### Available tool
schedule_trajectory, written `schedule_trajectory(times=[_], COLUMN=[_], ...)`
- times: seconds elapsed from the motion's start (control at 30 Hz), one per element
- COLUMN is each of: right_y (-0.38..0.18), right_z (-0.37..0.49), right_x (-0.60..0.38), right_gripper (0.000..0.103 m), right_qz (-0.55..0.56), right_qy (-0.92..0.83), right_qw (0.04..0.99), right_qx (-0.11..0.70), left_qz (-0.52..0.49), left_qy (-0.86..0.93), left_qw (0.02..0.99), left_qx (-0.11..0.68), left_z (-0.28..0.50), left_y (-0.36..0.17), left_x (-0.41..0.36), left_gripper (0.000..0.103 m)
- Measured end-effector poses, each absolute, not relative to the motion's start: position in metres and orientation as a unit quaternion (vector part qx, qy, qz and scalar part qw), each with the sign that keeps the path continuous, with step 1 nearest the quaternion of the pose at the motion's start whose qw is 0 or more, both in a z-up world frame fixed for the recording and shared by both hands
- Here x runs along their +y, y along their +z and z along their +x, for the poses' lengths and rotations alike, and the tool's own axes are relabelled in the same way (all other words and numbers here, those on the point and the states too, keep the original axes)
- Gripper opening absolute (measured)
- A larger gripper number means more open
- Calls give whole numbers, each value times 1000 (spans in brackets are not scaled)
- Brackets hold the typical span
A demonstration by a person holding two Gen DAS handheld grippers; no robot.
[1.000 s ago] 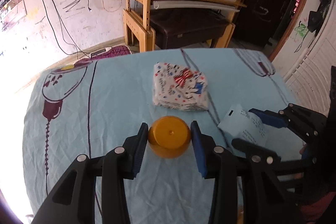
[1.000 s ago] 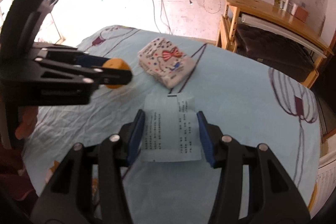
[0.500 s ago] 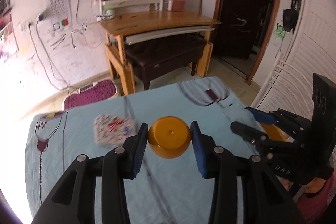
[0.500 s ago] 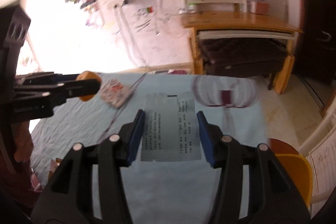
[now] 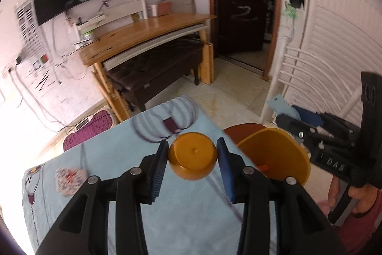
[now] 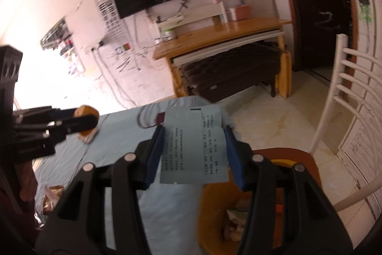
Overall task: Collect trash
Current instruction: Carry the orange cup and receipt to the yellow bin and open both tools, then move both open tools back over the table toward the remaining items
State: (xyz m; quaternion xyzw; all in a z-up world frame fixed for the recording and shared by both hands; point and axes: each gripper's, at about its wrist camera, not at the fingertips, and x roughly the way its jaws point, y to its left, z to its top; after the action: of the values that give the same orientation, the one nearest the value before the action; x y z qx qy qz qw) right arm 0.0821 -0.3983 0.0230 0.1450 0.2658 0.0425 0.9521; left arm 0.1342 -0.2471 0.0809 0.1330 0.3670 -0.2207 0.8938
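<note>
The left hand-held gripper point(image 5: 193, 157) is closed on an orange cap point(image 5: 193, 155), one blue pad on each side of it, and it holds the cap in the air above the desk point(image 5: 114, 159) with the light blue cloth. The right hand-held gripper point(image 6: 193, 154) is closed on a printed paper slip point(image 6: 193, 145), which stands up between its pads with the top edge free.

The step in hand, I think, is to carry both pieces over the yellow bin point(image 5: 281, 152) and let them fall in. In the left view the bin is at about 3 o'clock from the cap, just beyond the desk edge. In the right view the bin point(image 6: 214, 212) is at about 5 o'clock, below the gripper. To do it well, I would bring each gripper fully over the opening before the jaws open, because the paper is light and may float to the side, and the round cap may bounce on the rim. It seems wise to go low and release one piece after the other.

Inside the bin I see some crumpled wrappers point(image 6: 235, 216) and a small orange piece point(image 5: 263, 167); more I cannot tell. A patterned packet point(image 5: 69, 177) lies on the desk at about 9 o'clock from the cap, well apart from it.
</note>
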Motion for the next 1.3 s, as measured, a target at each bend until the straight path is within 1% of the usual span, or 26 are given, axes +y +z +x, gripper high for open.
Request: schedule_trajectory(times=[0.27,0.6,0.8,0.83,0.87,0.9,0.93,1.03,1.17,1.3], right_y=[22,-11,-20,-20,-20,-20,-20,-20,-20,-21], right_z=[67,82,83,82,81,81,81,82,82,83], right_x=[-451,-473,-481,-482,-482,-483,-483,-484,-484,-484], right_gripper=[48,48,49,50,55,58,58,58,59,62], right_qz=[178,177,185,187,188,189,187,191,190,191], right_qy=[5,-25,-29,-29,-29,-28,-32,-33,-33,-34], right_qw=[950,933,927,927,927,928,927,926,927,926], right_qx=[258,311,324,323,322,321,322,324,323,324], left_qz=[158,146,126,125,126,128,129,129,132,125], left_qy=[-241,-277,-288,-289,-290,-289,-288,-289,-281,-271], left_qw=[881,850,834,832,831,831,832,833,841,851], left_qx=[376,425,453,456,457,457,456,454,443,432], left_z=[133,135,142,143,143,142,141,140,135,132], left_y=[70,42,24,21,18,17,16,15,15,18], left_x=[-304,-353,-370,-372,-374,-376,-376,-374,-367,-353], left_gripper=[37,37,38,38,40,48,53,61,62,62])
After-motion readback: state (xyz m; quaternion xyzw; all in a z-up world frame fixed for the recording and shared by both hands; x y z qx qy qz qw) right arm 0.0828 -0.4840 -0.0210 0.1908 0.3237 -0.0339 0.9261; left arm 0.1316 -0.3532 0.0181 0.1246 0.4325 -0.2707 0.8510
